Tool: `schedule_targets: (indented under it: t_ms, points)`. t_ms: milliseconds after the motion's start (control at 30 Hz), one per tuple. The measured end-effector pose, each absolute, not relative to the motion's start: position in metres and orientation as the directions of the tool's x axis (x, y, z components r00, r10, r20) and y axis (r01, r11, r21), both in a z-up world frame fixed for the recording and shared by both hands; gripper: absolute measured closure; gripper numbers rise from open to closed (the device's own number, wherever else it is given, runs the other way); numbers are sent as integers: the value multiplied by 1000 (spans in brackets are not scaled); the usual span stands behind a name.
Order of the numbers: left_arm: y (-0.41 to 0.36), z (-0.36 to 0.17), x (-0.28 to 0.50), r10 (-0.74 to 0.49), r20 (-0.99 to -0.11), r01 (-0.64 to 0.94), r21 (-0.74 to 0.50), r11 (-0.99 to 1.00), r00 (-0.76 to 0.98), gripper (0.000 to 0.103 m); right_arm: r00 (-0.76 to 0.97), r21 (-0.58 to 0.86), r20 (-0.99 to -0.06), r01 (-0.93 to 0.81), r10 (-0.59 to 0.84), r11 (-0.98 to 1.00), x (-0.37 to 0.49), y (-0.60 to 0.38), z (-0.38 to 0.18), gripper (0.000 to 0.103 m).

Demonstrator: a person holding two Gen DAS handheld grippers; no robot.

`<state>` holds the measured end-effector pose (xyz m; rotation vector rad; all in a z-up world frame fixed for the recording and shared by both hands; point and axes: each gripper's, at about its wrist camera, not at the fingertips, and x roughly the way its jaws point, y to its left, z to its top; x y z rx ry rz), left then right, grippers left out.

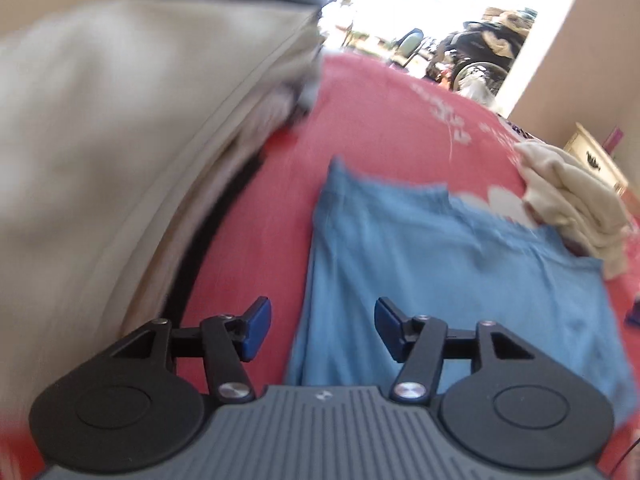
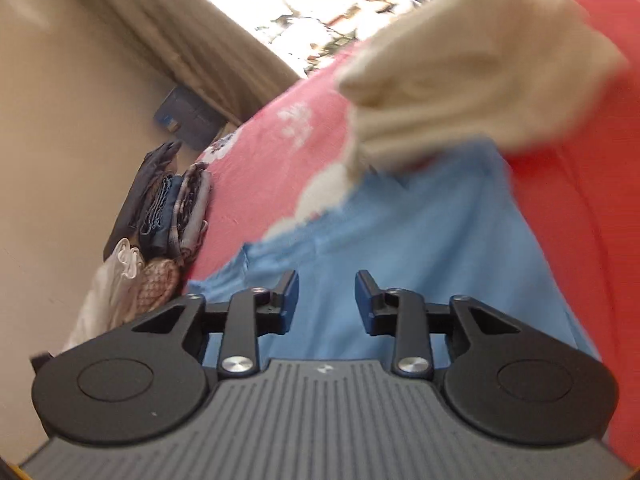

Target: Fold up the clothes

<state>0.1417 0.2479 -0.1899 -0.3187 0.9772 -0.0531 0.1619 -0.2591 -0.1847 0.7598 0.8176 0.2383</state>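
Note:
A light blue garment (image 1: pixel 440 272) lies flat on a red bedspread (image 1: pixel 380 120) with white flowers. My left gripper (image 1: pixel 322 330) hangs above the garment's left edge, jaws apart, nothing between them. In the right wrist view the same blue garment (image 2: pixel 420 248) fills the middle, and my right gripper (image 2: pixel 327 300) is over it with a gap between its blue pads and no cloth in them. A crumpled cream garment (image 1: pixel 568 204) lies at the blue one's far right corner; the cream garment (image 2: pixel 480 68) looms blurred in the right wrist view.
A large beige cushion or mattress edge (image 1: pixel 120 140) rises on the left of the bed. Folded clothes (image 2: pixel 168 208) are stacked against a wall beside the bed. A doorway with a wheelchair (image 1: pixel 476 64) and a small cabinet (image 1: pixel 596 160) lie beyond.

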Motion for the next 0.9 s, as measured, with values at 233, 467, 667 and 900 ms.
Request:
schedule_targets:
  t_ms: [233,467,667,900]
  points:
    - [277,-220,53,-304,-777,-308,-528,791,551,35,704,797,-595,458,387,393,21,-313,-246,55]
    - [277,-229,68,-326,-726,-347,-610,713,606,19,756,844,-534,458,377,277,34,-321,-270,54]
    - [266,-228,83,-264,-755,-388,-564,729,601,43,783,851,-523,460,337,253,52,-317,-273,57]
    - [250,-232,99,-225,-777,-406,-524,749,588,96,770,832,-550,474,324,286,71,-312,-274,92]
